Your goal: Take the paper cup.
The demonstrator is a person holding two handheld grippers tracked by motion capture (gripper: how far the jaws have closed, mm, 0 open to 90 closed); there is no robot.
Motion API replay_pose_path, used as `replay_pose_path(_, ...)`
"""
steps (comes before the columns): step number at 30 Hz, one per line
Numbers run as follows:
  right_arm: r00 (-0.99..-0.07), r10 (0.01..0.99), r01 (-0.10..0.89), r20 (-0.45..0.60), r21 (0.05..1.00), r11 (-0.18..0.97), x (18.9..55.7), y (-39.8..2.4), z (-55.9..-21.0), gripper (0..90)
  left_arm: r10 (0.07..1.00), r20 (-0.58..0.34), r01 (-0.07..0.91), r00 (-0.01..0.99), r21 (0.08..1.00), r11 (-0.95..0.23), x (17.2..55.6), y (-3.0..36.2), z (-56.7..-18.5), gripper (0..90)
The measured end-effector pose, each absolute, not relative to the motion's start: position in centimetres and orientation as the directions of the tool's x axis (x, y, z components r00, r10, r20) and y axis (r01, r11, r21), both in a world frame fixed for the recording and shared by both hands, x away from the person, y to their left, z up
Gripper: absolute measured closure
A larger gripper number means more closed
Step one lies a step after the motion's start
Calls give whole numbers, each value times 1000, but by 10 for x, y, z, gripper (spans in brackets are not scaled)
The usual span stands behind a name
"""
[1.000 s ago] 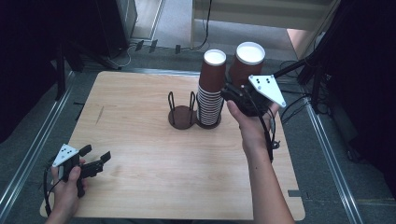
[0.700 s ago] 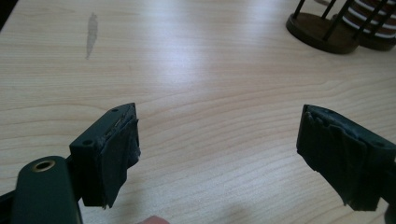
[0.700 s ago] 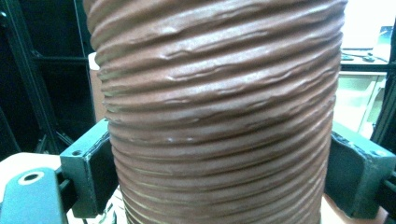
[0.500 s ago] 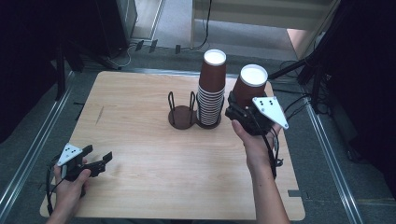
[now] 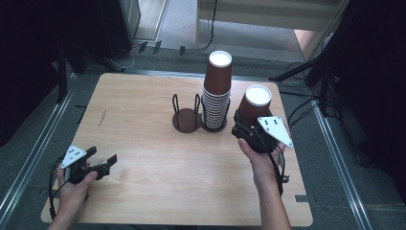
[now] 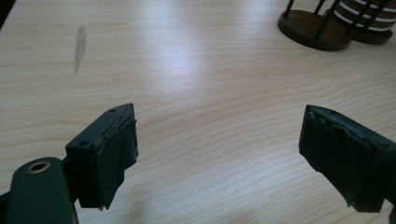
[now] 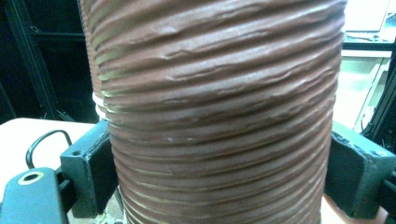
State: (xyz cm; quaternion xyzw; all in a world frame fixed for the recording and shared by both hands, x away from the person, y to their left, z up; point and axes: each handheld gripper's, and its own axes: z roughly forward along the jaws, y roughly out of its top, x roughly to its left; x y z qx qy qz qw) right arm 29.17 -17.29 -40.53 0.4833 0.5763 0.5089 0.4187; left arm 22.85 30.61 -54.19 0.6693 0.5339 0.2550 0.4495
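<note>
While we count, scene: one table (image 5: 143, 191), two tools, one two-slot holder (image 5: 187, 120).
Right tool (image 5: 246, 125): we see its pads clamped on one brown ribbed cup (image 5: 253, 104), upright, just right of the stack.
Left tool (image 5: 103, 165): jaws part open, just widening, holding nothing, over bare table.
Cup stack (image 5: 216, 91): one, in holder's right slot; left slot empty.

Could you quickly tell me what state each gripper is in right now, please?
Left gripper: open, nothing between its jaws, which have just been opening, low over the table.
Right gripper: shut on the brown ribbed paper cup.
</note>
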Motion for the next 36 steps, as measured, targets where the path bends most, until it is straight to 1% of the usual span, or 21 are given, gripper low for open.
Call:
replay_pose_path(4,-187,982,139,15,990,12,290,-172,-413,116,935,-140,481,327,876,-37,230,297,-536,120)
replay_pose_path(9,-197,980,147,20,989,9,286,-171,-420,116,919,-135,461,371,885,-56,234,282,-517,114)
replay_pose_path(16,-210,978,155,2,987,31,282,-171,-432,116,904,-127,459,408,884,-83,241,264,-510,110)
replay_pose_path(21,-216,976,172,9,985,29,280,-171,-440,116,892,-135,454,431,887,-85,249,250,-503,109)
replay_pose_path(29,-259,966,186,-8,981,58,277,-167,-458,115,857,-139,440,497,891,-111,259,225,-493,108)
replay_pose_path(33,-257,966,196,-33,977,86,276,-165,-465,115,848,-130,431,514,894,-124,264,215,-490,108)
replay_pose_path(36,-255,967,210,-26,974,81,277,-164,-471,114,838,-127,428,530,894,-135,267,209,-484,105)
